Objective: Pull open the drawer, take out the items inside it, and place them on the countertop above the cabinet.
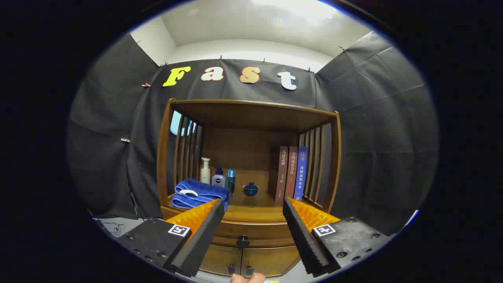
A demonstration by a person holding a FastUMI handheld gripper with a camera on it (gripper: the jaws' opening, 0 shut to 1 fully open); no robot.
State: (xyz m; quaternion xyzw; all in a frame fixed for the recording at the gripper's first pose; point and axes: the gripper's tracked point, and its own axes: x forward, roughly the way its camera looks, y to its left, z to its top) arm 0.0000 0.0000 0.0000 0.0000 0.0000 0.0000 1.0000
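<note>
Fingertips (pixel 247 278) of a person peek in at the very bottom, just under the gripper (pixel 253 208). The gripper is spread wide, and its two fingers hold nothing. There is a big gap between them.

Through that gap, a little way ahead and lower than the finger tips, is the drawer (pixel 251 232) of a wooden cabinet (pixel 332 157). The drawer is closed. A small dark knob (pixel 243 240) sits in the middle of its front, between the two fingers and apart from both. Under the drawer are two little cabinet doors (pixel 243 261), each with a small dark handle, side by side.

Above the drawer is the countertop (pixel 255 210), a flat wooden shelf inside the cabinet. A folded blue towel (pixel 198 192) lies on its left side, just past the tip of the left finger. Behind the towel stand a white pump bottle (pixel 205 171), a small white bottle with a blue cap (pixel 219 177) and a teal bottle (pixel 231 179), all close together. A small dark blue cup with a lid (pixel 250 189) sits near the middle of the shelf. To its right, three books (pixel 290 173) stand up straight against the slatted side of the cabinet.

Behind it all hangs the black cloth wall (pixel 373 118), with a white ceiling (pixel 255 23) above.
</note>
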